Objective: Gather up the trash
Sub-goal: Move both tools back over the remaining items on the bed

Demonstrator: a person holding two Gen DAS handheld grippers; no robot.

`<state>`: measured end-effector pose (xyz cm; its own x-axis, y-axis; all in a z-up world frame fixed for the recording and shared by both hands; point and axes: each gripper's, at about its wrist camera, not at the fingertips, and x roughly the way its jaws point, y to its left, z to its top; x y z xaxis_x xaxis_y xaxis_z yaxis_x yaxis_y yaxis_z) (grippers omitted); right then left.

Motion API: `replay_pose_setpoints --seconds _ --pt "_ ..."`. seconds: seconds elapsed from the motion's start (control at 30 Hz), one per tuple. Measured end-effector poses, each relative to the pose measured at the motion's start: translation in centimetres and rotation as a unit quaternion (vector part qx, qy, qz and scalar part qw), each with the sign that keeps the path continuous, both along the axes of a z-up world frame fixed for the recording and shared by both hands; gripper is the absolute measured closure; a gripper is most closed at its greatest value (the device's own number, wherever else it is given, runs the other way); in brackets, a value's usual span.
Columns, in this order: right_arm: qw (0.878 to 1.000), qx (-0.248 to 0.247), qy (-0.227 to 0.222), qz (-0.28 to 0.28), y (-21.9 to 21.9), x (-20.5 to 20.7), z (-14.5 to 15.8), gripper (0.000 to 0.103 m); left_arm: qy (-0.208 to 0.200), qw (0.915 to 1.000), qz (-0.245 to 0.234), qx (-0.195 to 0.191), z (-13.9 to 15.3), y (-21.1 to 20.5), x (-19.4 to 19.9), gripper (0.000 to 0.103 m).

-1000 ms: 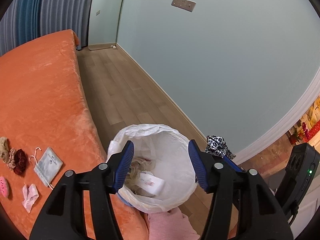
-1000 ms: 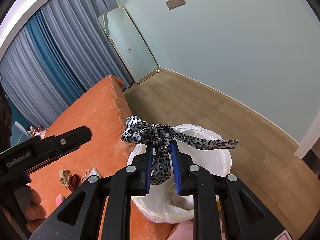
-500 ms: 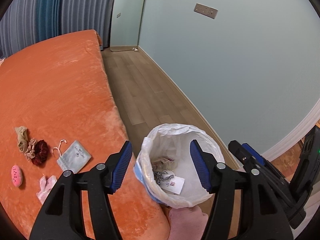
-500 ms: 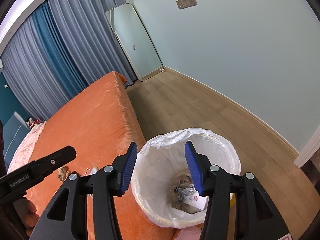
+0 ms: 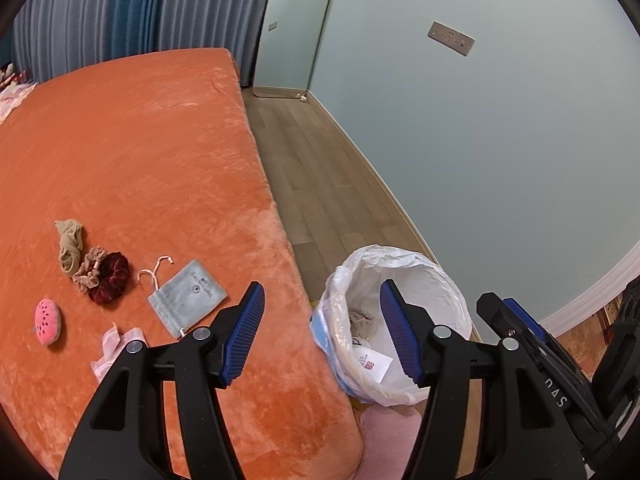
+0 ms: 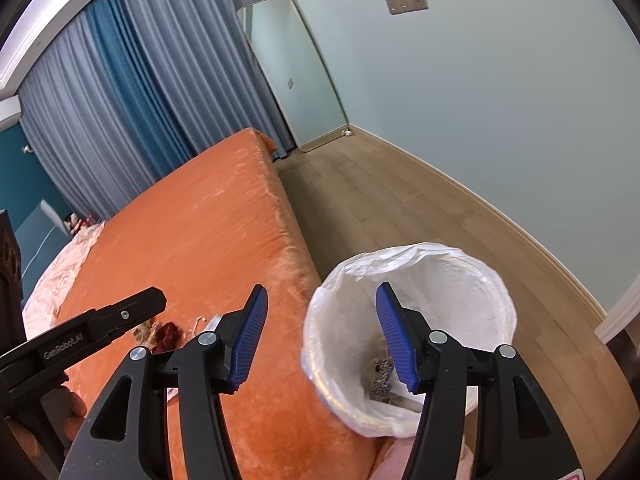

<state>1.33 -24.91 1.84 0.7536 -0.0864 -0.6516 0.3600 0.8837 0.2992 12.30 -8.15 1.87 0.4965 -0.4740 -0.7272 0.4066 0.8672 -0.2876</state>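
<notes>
A mirror leans against the pale wall far ahead of the gripper, with a switch plate higher up to its right. Blue and grey curtains hang ahead on the left, and wood flooring runs between

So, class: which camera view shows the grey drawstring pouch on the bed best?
The left wrist view. There the grey drawstring pouch lies in full sight on the orange bed, cord and printed label visible. In the right wrist view only a pale corner of it peeks out behind the right gripper, whose jaws stand open.
</notes>
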Motion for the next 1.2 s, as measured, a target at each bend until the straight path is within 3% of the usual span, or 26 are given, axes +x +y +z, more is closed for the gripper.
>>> replay_pose_setpoints --seconds 0.5,0.77,1.07,1.2 --pt "0.997 -0.019 0.024 0.073 7.5 2.8 -0.5 0.044 0.015 0.996 0.087 0.011 -1.9 8.5 1.3 0.045" --pt "0.992 -0.029 0.038 0.116 11.9 4.7 -1.5 0.043 0.021 0.9909 0.13 0.027 -3.3 13.5 1.8 0.039" --pt "0.984 -0.037 0.063 0.165 17.4 6.7 -4.1 0.043 0.03 0.9782 0.195 0.065 -6.1 20.5 2.8 0.021" --pt "0.978 -0.035 0.079 0.189 19.8 7.6 -5.9 0.043 0.05 0.9716 0.219 0.074 -7.9 23.6 3.4 0.021"
